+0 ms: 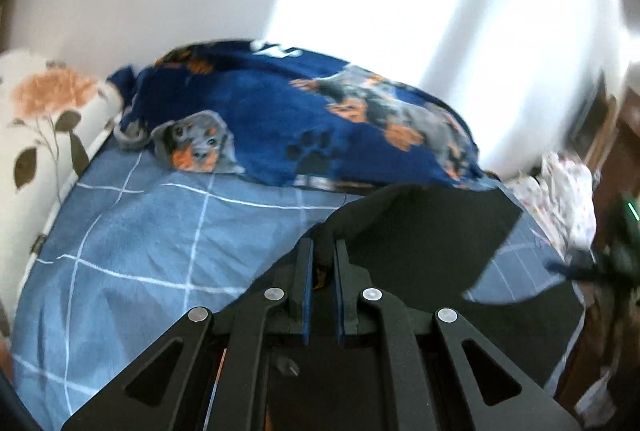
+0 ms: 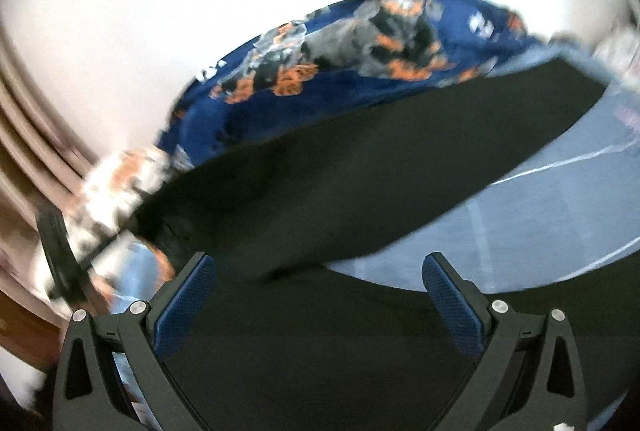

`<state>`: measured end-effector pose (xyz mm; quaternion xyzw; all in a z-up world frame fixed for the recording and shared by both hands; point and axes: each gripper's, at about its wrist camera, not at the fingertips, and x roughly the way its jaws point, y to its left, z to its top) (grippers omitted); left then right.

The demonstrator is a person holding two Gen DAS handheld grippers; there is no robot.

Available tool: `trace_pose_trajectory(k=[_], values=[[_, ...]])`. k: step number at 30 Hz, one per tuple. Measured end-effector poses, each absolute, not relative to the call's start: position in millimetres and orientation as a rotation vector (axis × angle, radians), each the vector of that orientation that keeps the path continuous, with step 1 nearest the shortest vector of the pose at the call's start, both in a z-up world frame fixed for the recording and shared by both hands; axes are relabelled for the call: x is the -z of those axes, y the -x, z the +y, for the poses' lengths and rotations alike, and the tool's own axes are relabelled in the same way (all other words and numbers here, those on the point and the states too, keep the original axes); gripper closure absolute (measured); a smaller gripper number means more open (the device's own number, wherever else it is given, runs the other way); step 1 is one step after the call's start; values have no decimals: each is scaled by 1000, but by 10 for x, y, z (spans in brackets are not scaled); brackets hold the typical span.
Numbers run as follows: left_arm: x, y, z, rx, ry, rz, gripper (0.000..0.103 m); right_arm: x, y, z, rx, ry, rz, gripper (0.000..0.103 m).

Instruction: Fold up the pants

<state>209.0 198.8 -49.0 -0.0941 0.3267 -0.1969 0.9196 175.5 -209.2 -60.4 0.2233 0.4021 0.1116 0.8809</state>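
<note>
left claw: the left claw [image 1: 322, 251] is pinched tight on a fold of the black pants [image 1: 420, 231], its blue pads nearly together with cloth bunched between them, most likely to carry that edge over for a fold.
right claw: the right claw [image 2: 318, 271] stands wide apart and grips nothing; black cloth lies under and ahead of it, so it looks ready to take or smooth a second corner.
pants: on the bed [image 1: 132, 231], toward its right side; one flap is lifted off the sheet by the left claw while the rest lies flat below both claws.
bed: blue sheet with white check lines, giving a broad soft surface to lay the fold on.
blanket: a dark blue dog-print blanket [image 1: 280, 119] is heaped at the far side near the wall, just beyond the pants, out of the folding area.
pillow: a white flowered pillow [image 1: 44, 119] at the far left.
blur: the right view is smeared, so fine edges are unclear.
</note>
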Motion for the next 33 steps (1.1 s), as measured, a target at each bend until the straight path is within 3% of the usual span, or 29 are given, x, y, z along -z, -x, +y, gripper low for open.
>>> trace_pose_trajectory(k=[5, 14, 15, 16, 17, 18, 33], values=[[413, -1439, 1825, 434, 157, 639, 94, 866, -2322, -2397, -304, -797, 920, 0], [638, -989, 1771, 426, 273, 733, 94, 1411, -3205, -2699, -218, -1015, 1014, 3], [658, -989, 1772, 422, 281, 743, 94, 1443, -3292, -2711, -209, -1005, 1013, 13], [672, -994, 1779, 415, 289, 749, 94, 1486, -3376, -2712, -221, -998, 1026, 42], [682, -999, 1796, 409, 299, 753, 94, 1532, -3425, -2708, -222, -997, 1050, 64], [680, -1005, 1804, 401, 300, 754, 94, 1570, -3447, -2730, -214, -1004, 1071, 97], [811, -723, 2215, 271, 314, 823, 93, 1324, -1421, -2547, -275, -858, 968, 96]])
